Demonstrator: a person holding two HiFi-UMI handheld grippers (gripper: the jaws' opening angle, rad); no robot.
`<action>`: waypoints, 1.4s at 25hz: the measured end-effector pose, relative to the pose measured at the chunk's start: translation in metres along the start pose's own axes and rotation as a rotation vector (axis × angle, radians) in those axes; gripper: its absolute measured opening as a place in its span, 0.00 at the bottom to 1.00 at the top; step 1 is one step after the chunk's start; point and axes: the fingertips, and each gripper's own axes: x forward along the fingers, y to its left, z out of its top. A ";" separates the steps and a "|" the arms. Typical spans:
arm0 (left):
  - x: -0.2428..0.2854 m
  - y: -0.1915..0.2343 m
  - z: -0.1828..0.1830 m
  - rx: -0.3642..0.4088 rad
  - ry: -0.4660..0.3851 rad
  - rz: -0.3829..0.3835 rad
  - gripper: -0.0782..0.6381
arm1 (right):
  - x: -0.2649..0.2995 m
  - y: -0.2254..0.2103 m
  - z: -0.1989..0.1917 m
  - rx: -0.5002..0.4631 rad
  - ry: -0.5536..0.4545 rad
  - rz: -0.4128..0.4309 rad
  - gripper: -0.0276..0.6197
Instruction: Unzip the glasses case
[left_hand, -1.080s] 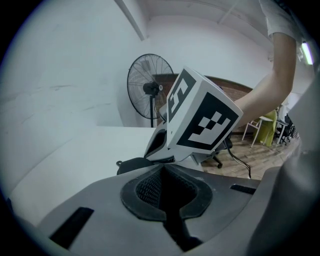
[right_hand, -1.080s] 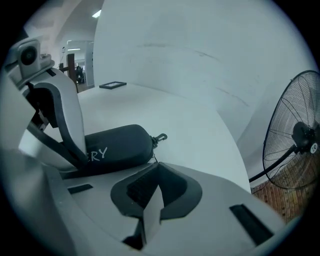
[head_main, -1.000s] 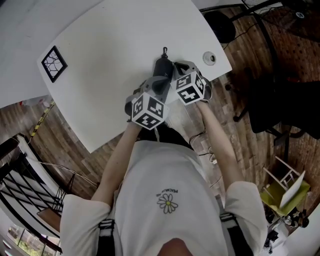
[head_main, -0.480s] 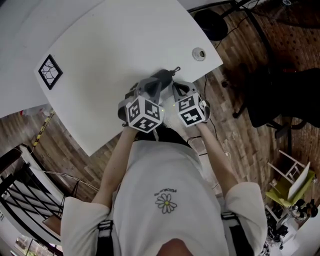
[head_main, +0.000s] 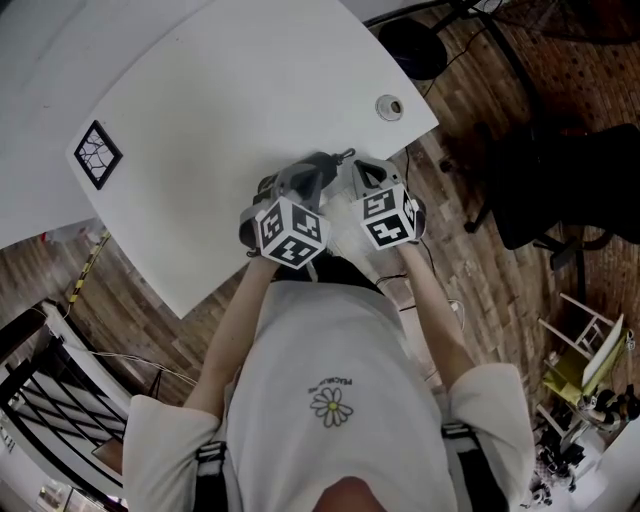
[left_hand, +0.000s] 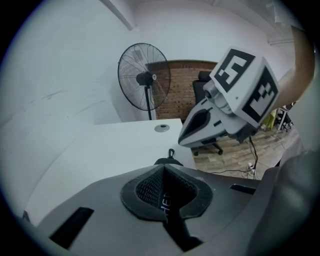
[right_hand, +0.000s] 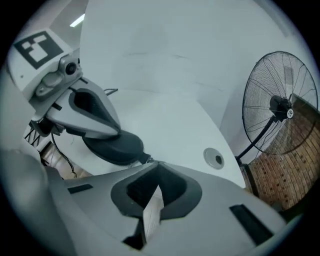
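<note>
The dark oval glasses case (head_main: 322, 163) lies near the front right edge of the white table (head_main: 200, 100). My left gripper (head_main: 308, 176) is shut on the case, whose black top (left_hand: 167, 161) and end loop (left_hand: 171, 151) poke out past the jaws. In the right gripper view the case (right_hand: 112, 147) sits clamped under the left gripper's grey fingers (right_hand: 92, 112). My right gripper (head_main: 352, 172) is shut beside the case's end, where a small zipper pull (right_hand: 146, 159) runs into its tips (right_hand: 155, 167). The case's opening is hidden.
A black-and-white marker tile (head_main: 97, 155) lies at the table's left. A round cable hole (head_main: 388, 107) sits near the right corner. A black office chair (head_main: 570, 190) stands on the wooden floor to the right. A standing fan (left_hand: 144, 80) is behind the table.
Both grippers and the case have shifted toward the table's near edge, away from the cable hole. The right gripper has drawn sideways along the case and rolled a little.
</note>
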 end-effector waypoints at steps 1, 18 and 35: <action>0.000 0.001 0.000 -0.001 -0.001 -0.001 0.13 | -0.001 -0.003 0.005 -0.010 -0.017 0.032 0.05; -0.002 0.001 0.000 -0.006 -0.003 -0.006 0.13 | 0.024 0.054 -0.003 -0.383 0.037 0.305 0.23; -0.003 0.000 0.000 0.000 -0.002 0.003 0.13 | 0.021 0.047 -0.009 -0.383 0.124 0.145 0.05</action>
